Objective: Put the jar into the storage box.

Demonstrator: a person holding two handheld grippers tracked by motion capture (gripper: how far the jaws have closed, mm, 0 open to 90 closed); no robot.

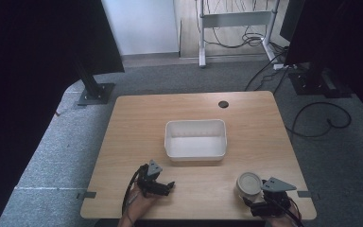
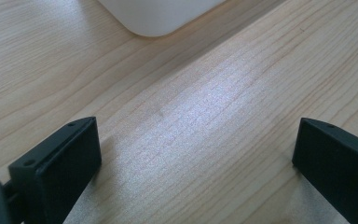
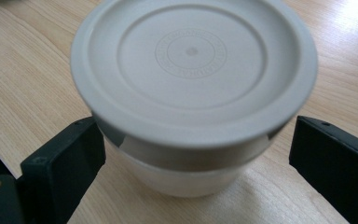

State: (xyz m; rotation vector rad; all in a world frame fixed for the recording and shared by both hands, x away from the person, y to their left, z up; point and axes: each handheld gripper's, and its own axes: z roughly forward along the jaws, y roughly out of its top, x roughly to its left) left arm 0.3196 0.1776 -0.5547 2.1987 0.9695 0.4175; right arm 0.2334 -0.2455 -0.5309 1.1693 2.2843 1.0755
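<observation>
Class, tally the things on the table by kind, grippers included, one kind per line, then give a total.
Bins: 1
Lidded cups: 1
Grippers, left gripper and right gripper: 2
Total: 4

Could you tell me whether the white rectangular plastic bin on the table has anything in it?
No, the white rectangular plastic bin in the high view shows a bare floor and walls, with the round lidded tub standing outside it.

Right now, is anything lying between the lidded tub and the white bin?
No. In the high view, just bare wooden table separates the lidded tub, by the right claw, from the white bin.
</observation>
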